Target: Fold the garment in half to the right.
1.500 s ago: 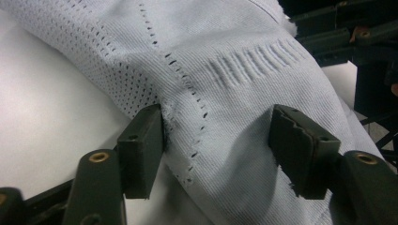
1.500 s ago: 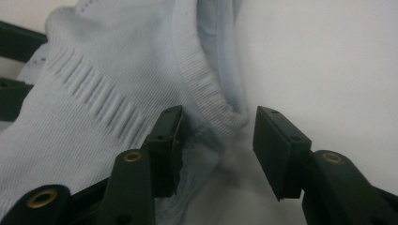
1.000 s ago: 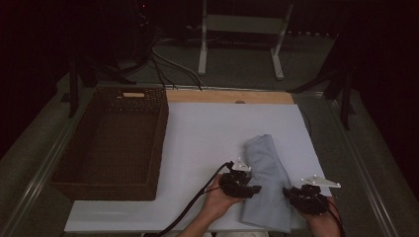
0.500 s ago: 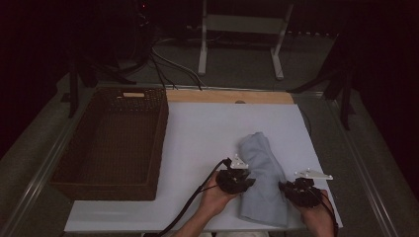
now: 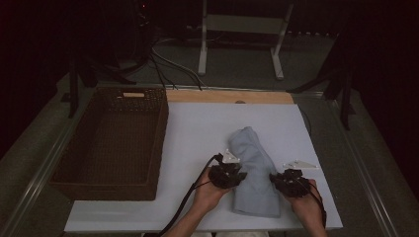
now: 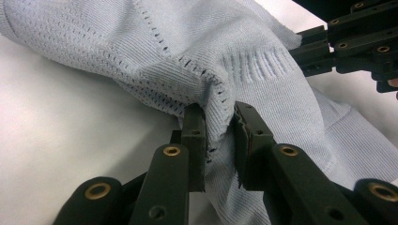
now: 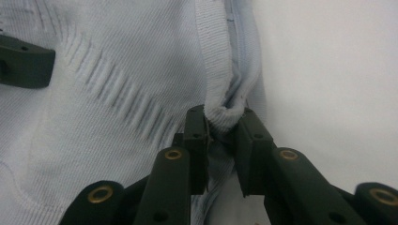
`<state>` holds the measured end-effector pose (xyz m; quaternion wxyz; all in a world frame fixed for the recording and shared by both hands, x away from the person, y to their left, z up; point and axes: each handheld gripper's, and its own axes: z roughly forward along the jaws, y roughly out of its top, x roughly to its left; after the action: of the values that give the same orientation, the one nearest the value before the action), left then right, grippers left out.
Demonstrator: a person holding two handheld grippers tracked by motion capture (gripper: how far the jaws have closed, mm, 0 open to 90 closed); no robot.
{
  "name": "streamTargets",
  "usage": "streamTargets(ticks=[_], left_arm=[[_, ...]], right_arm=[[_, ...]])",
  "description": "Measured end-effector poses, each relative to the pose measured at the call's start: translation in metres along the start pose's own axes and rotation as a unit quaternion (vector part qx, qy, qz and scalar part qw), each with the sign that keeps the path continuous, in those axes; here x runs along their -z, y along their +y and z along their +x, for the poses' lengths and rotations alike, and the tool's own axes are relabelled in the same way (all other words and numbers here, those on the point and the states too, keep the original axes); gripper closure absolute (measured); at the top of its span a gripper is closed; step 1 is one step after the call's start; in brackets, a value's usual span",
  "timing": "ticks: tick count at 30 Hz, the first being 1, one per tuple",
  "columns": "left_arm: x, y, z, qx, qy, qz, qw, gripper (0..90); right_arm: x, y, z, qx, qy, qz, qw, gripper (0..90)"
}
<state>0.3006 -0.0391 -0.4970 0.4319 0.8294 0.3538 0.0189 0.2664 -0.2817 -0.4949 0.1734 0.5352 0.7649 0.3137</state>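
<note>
A pale blue knitted garment (image 5: 254,170) lies folded on the white table sheet (image 5: 197,133), near the front right. My left gripper (image 5: 232,173) holds its left edge; in the left gripper view the jaws pinch a fold of the knit (image 6: 216,101), and my left gripper (image 6: 217,115) is shut on it. My right gripper (image 5: 284,181) holds the right edge; in the right gripper view the ribbed hem (image 7: 220,75) is bunched between the jaws of my right gripper (image 7: 219,117). The other gripper's black jaw (image 7: 23,61) shows at the left there.
A dark wicker basket (image 5: 74,170) stands along the left of the sheet. A wooden strip (image 5: 227,96) runs along the table's far edge. Cables and metal stand legs (image 5: 202,44) lie beyond the table. Bare white sheet lies between basket and garment.
Both grippers have moved away from me and slightly left, carrying the garment's near edges. The cloth has bunched up narrower and its far end has slid further up the sheet.
</note>
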Motion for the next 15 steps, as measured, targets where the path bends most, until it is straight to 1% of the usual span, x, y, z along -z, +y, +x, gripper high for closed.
streamTargets(ticks=[3,6,8,11,15], left_arm=[[0.004,-0.002,0.003,0.005,0.003,0.0,1.0,78.1],[0.006,-0.005,0.006,0.011,0.001,-0.001,0.9999,78.1],[0.006,-0.006,0.007,0.016,-0.002,-0.002,0.9999,78.0],[0.006,-0.006,0.007,0.016,-0.002,-0.003,0.9999,78.0],[0.006,-0.006,0.007,0.016,-0.003,-0.002,0.9999,78.0]], right_arm=[[-0.004,0.004,0.003,0.005,0.003,-0.003,1.0,77.3],[-0.007,0.005,0.005,0.007,0.005,-0.003,1.0,77.2],[-0.007,0.006,0.005,0.001,0.007,-0.005,1.0,71.8],[-0.001,0.004,0.003,-0.014,0.005,-0.009,0.9999,60.2],[0.009,0.0,0.003,-0.019,0.005,-0.013,0.9997,50.1]])
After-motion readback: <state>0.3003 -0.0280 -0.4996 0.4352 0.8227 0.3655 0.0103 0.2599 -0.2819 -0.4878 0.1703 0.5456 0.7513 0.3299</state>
